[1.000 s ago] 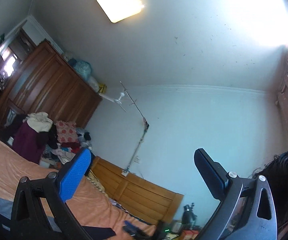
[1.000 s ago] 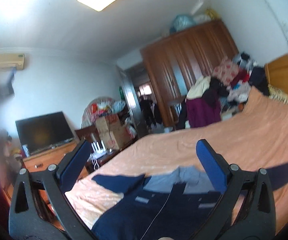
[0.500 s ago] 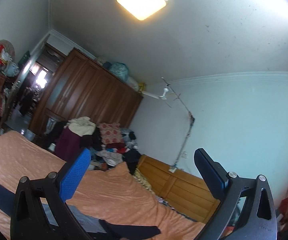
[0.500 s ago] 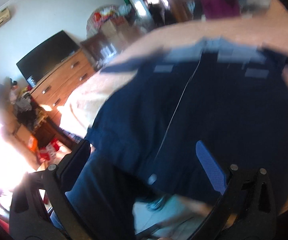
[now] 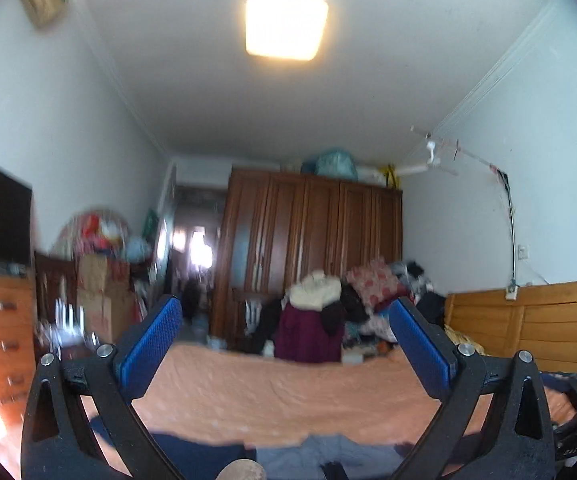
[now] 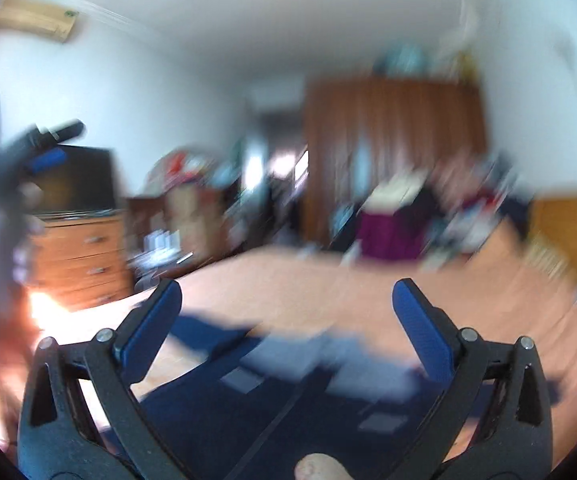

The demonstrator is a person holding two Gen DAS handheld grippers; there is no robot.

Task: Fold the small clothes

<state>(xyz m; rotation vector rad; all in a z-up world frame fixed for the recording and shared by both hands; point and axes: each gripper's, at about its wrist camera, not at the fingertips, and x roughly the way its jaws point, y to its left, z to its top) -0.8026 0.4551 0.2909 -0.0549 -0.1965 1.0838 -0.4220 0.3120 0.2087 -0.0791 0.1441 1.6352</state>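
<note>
- Step in hand, my read: approach. Both grippers are up off the bed and neither has cloth in it.
- Left gripper [image 5: 284, 322]: jaws spread wide, nothing between the blue pads. It looks level across the bed [image 5: 288, 392] toward the wardrobe [image 5: 312, 256].
- Right gripper [image 6: 286, 308]: jaws also spread wide and empty. Its view is heavily motion-blurred, so detail is limited.
- Task item: a dark navy garment [image 6: 272, 408] lying on the orange bed sheet, at the near edge of the bed, just below and ahead of the right gripper. In the left wrist view only its top strip shows along the bottom of the frame.
- Looks like a jacket or shirt: there is a pale line down the middle (zip or placket, can't tell which), a grey-blue inner lining or collar at the wardrobe end, and small grey patches either side of the centre line.
- One navy part extends out toward the dresser [image 6: 80, 256]. Likely a sleeve, but blurred.
- It appears spread roughly flat, not yet folded. Far side is too smeared to judge.
- To do the approach well: tilt both grippers down and slow the right one until its view is sharp.
- Pick matching points either side of the centre line and pinch only the top layer.
- Avoid grabbing bed sheet along with the fabric.
- The clothes pile [image 5: 328, 316] in front of the wardrobe is well clear of the garment.
</note>
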